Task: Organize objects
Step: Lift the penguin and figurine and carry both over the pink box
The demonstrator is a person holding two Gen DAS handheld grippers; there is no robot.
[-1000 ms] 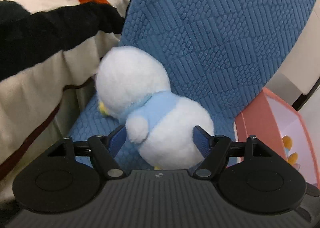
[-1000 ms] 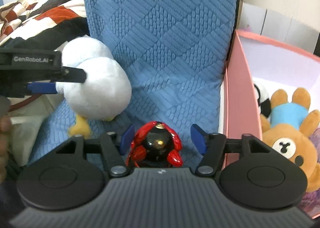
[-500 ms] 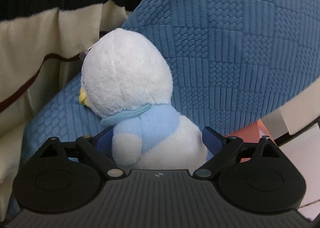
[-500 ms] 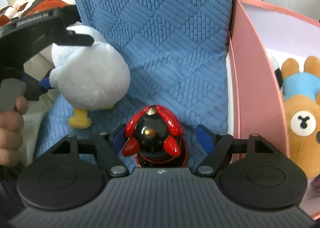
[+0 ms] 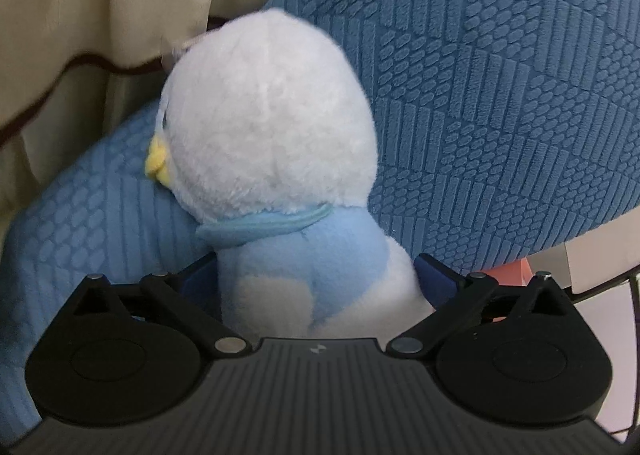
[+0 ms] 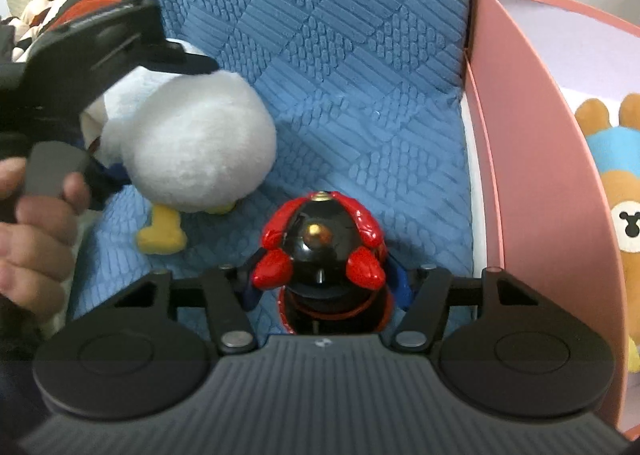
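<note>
- Step in hand, by judgement: both toys being taken up from the blue textured cushion [image 6: 360,75] for putting away.
- Left gripper [image 5: 316,287]: jaws just opening, spread wide around the white plush bird [image 5: 272,143]; bird's body between the blue pads [image 5: 434,279]; real pressure not clear.
- Right gripper [image 6: 324,283]: jaws just closing, half shut around the red-and-black figure [image 6: 320,239]; firm contact not certain.
- Bird standing on the cushion, figure just beside it.
- Next, likely: firm closing on each, then lifting across into the pink box [image 6: 532,175], beside the brown teddy bear [image 6: 624,191].
</note>
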